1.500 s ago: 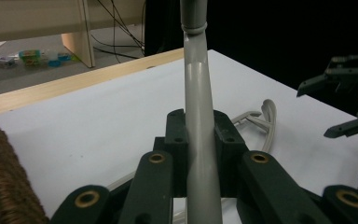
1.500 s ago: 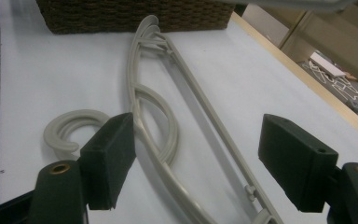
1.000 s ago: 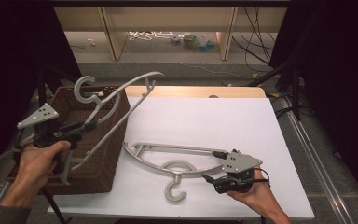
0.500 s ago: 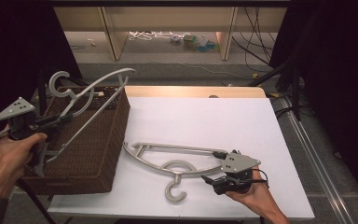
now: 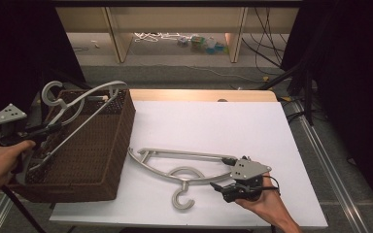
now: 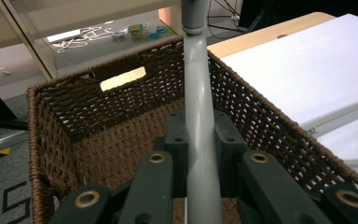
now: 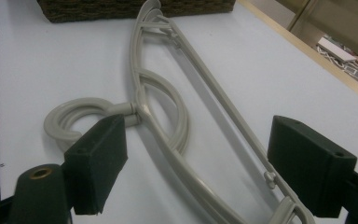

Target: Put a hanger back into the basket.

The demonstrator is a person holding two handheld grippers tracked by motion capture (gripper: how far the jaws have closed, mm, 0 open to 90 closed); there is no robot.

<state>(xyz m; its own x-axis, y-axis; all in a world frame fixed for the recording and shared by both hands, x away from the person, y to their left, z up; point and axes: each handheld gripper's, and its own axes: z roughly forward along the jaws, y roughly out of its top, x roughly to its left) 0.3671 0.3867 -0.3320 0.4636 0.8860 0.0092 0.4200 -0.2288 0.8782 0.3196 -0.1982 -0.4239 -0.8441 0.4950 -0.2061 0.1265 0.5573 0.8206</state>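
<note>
Left gripper [image 5: 53,128] carried its grey hanger [image 5: 82,99] leftward over the wicker basket [image 5: 92,165], jaws clamped on it, right gripper [image 5: 218,187] unmoved, jaws apart around the second hanger [image 5: 175,165] on the white table [image 5: 213,121].

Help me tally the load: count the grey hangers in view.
2. One hanger is clamped in the left gripper over the wicker basket; the other hanger lies flat on the white table before the open right gripper.

Rough brown wicker basket [image 5: 92,160]; smooth matt grey plastic hangers [image 5: 175,167].
</note>
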